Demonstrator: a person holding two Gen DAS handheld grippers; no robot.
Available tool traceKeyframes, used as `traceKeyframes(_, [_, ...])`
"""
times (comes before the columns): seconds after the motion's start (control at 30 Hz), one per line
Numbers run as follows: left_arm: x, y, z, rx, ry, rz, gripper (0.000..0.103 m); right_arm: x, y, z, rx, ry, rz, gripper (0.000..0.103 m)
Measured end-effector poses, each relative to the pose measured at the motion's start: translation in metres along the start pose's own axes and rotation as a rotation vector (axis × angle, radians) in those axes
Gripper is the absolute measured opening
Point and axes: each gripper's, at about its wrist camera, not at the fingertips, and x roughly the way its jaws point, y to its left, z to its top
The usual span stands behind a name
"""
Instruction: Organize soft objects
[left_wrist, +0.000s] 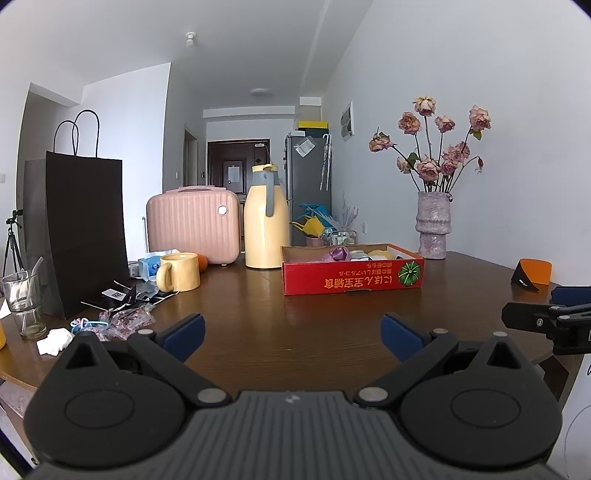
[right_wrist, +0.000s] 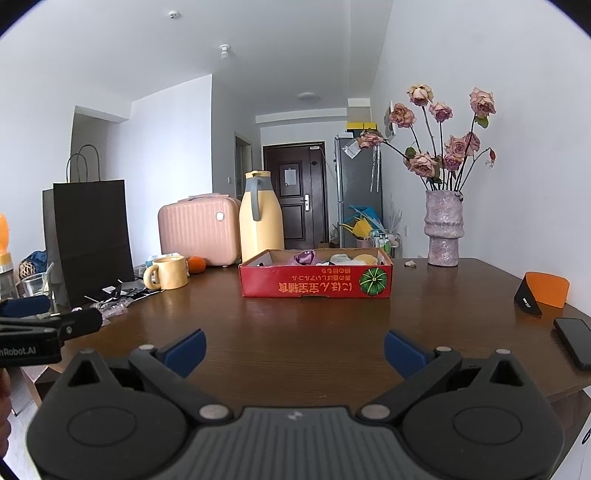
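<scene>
Both grippers hang low over the near edge of the table, and neither has anything in it: the left gripper (left_wrist: 292, 334) has its blue pads spread wide over bare brown wood, and the right gripper (right_wrist: 294, 349) is just as wide apart, nothing between its fingers either. Side by side they sit, each one poking into the other's view at the edge. Look across to the far middle of the wooden table (right_wrist: 314, 325) and there's the red cardboard box (right_wrist: 315, 282), shallow, open-topped, a green pumpkin printed on its front. Inside it, a purple soft bundle (right_wrist: 303, 256) towards the left, something pale and something yellowish (right_wrist: 364, 258) to its right; what exactly they are, I can't tell from this low angle. So some soft things look to be in the box already, by my reading. What's left? Over on the near left there's a scatter: a crumpled white tissue (left_wrist: 55, 339), pinkish wrappers (left_wrist: 127, 321), a blue loop beside them, all at the foot of the black paper bag (left_wrist: 85, 236). Those may be candidates, though that's a guess. The yellow mug (left_wrist: 181, 271), yellow jug (left_wrist: 266, 218), pink case (left_wrist: 194, 225) and vase of dried roses (right_wrist: 443, 229) stand well clear of the box. No grasp is under way, and both grippers are well apart from box and clutter alike.
</scene>
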Motion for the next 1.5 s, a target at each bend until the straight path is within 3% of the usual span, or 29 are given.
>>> traceKeyframes(1.5, [-0.0048, -0.0056, -0.0006, 0.022, -0.032, 0.014, 0.103, -0.0032, -0.0046, -0.0018, 0.037, -0.017, -0.006, 0.103])
